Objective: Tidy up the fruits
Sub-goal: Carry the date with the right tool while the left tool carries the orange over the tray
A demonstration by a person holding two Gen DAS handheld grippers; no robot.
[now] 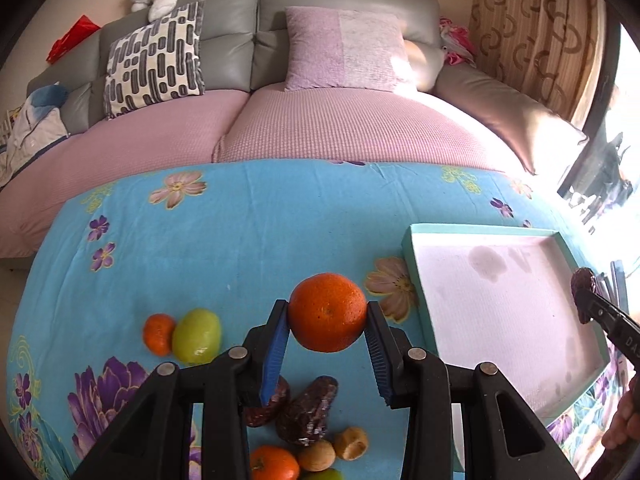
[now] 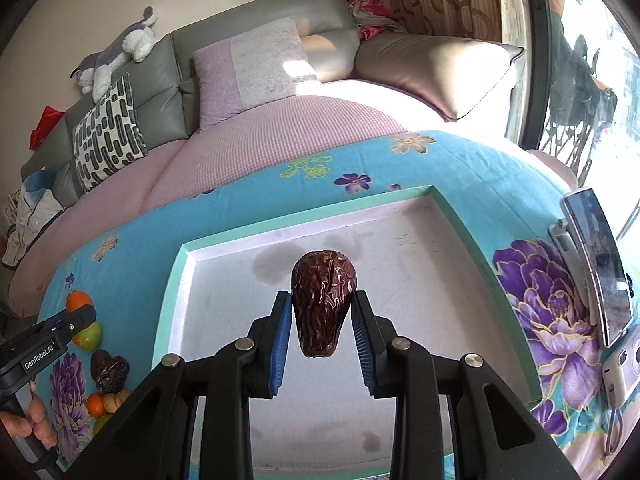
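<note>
A grey sofa (image 1: 248, 40) with cushions stands behind a table covered by a blue flowered cloth (image 1: 240, 232), and a shallow tray (image 2: 176, 292) with a green rim lies toward its right side. The tray's white floor holds no fruit so far, only faint stains, so the sorting looks barely begun.

The left gripper (image 1: 327, 320) has its blue pads closed against the sides of an orange (image 1: 327, 312), held clear above the cloth just left of the tray. The right gripper (image 2: 322, 320) pinches a wrinkled dark date (image 2: 323, 304) over the middle of the tray; releasing it there would likely be the first item placed.

Left on the cloth are a small tangerine (image 1: 159, 334) touching a green fruit (image 1: 197, 335), two more dates (image 1: 308, 412) under the left gripper, two walnuts (image 1: 334, 450) and another tangerine (image 1: 274, 463) (a further green fruit peeks in at the bottom edge).

The left wrist view alone lays out that pile plainly. Only the right wrist view shows a phone (image 2: 600, 264) propped on a stand and a small white camera (image 2: 622, 368) right of the tray, and the person's hand (image 2: 34, 420) on the left gripper's handle.
</note>
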